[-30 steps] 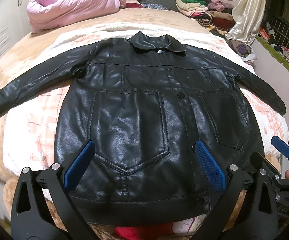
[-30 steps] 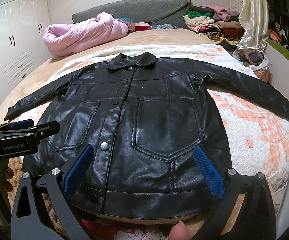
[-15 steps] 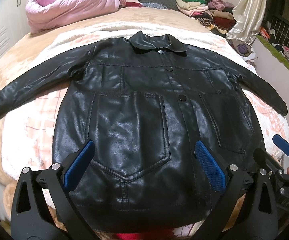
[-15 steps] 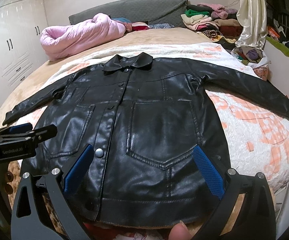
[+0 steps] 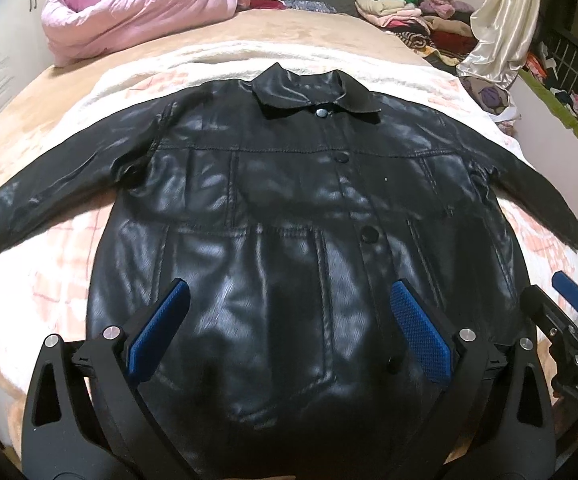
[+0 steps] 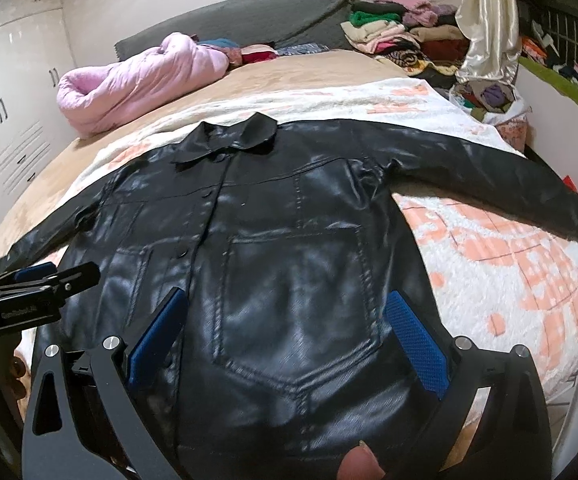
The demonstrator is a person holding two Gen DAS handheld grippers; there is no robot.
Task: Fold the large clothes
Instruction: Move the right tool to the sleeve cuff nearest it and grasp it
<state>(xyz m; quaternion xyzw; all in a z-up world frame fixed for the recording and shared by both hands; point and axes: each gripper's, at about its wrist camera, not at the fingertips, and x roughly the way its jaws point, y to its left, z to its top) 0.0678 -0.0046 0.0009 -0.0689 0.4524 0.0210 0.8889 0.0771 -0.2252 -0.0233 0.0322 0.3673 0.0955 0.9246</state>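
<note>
At the bottom of the left wrist view, the left gripper (image 5: 287,328) stands with its jaws spread wide, blue pads (image 5: 158,327) framing the lower front of a black leather jacket (image 5: 297,216); nothing lies between the pads. At the lower right edge of that view the right gripper (image 5: 557,304) appears side-on, one blue pad and a black finger showing. At the bottom of the right wrist view, the right gripper (image 6: 287,332) is likewise spread wide and holding nothing, its pads (image 6: 415,344) bracketing a patch pocket (image 6: 297,300). A fingertip (image 6: 359,465) shows at the bottom edge of this view only. The left gripper (image 6: 55,276) enters from the left edge, side-on.

Jacket (image 6: 289,240) lies face up, buttoned, flat on a white blanket with peach pattern (image 6: 509,280), hem nearest the cameras, collar (image 5: 317,94) farthest, both sleeves spread outward. The blanket covers a tan bedspread (image 5: 17,168).

Beyond the collar, upper left in both views, a pink quilted bundle (image 5: 129,12) rests on the bed. Upper right holds a pile of folded clothes (image 6: 393,32) and a pale satin cloth (image 6: 485,20) hanging down. The right wrist view alone shows the grey headboard (image 6: 249,16) in full and white wardrobe doors (image 6: 17,92) at left.
</note>
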